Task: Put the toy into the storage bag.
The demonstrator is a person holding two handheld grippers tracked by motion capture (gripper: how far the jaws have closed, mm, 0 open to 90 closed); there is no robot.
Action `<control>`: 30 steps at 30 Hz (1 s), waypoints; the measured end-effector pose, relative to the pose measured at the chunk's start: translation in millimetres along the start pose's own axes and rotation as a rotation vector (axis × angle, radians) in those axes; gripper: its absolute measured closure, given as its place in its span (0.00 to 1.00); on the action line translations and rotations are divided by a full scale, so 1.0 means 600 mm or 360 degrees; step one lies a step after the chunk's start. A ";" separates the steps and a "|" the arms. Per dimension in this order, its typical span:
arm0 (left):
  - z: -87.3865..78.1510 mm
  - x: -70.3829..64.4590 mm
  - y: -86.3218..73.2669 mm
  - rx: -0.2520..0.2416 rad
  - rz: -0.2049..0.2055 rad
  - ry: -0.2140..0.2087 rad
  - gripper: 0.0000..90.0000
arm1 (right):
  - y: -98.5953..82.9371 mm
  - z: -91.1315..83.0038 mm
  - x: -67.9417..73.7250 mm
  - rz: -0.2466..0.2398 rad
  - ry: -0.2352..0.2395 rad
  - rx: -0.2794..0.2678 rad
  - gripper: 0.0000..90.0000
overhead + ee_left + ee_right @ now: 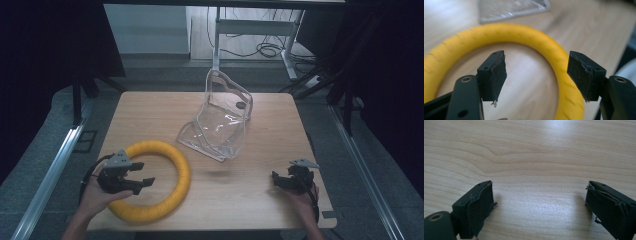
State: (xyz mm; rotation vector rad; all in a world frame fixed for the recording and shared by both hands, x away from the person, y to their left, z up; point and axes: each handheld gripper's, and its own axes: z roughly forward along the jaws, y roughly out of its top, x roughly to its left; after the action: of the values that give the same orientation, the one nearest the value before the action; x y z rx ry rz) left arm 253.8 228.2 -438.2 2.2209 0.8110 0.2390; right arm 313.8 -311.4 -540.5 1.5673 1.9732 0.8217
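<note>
A yellow foam ring [170,167] lies flat on the wooden table [260,195] at the front left. My left gripper [143,174] hovers over the ring's left side, open, its jaws reaching into the ring's hollow with nothing between them. In the left gripper view the ring [544,42] arcs behind the open gripper [537,75], whose pads [499,75] are bare. A clear plastic bag [220,120] stands half slumped at the table's middle back. My right gripper [276,178] rests near the front right edge, open over bare wood [531,162], its midpoint [540,200] empty.
Metal rails [50,175] run along both sides of the table. Behind it stand a white desk frame [250,27] and loose cables [270,50] on the floor. Dark curtains flank the scene.
</note>
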 end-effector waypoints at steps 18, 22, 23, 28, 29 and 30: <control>0.057 -0.053 -0.021 0.0499 0.0202 -0.0281 0.34 | 0.000 -0.001 -0.001 0.0007 -0.0013 -0.0011 0.12; 0.073 -0.060 -0.020 0.0571 0.0233 -0.0271 0.33 | -0.001 -0.001 -0.001 0.0009 -0.0015 -0.0011 0.13; 0.077 -0.061 -0.019 0.0592 0.0239 -0.0258 0.33 | -0.001 -0.001 -0.001 0.0009 -0.0015 -0.0012 0.13; 0.104 -0.069 -0.019 0.0734 0.0239 -0.0222 0.35 | -0.001 -0.001 -0.001 0.0012 -0.0015 -0.0015 0.13; 0.109 -0.070 -0.018 0.0747 0.0221 -0.0206 0.36 | -0.001 -0.001 -0.001 0.0012 -0.0015 -0.0015 0.13; 0.112 -0.071 -0.017 0.0754 0.0210 -0.0202 0.37 | -0.001 -0.001 -0.001 0.0011 -0.0015 -0.0016 0.13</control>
State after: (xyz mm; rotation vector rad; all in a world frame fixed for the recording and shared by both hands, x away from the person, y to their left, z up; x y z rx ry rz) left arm 242.5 167.8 -489.6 2.7055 0.7046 -0.0393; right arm 313.3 -312.2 -540.5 1.5707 1.9551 0.8238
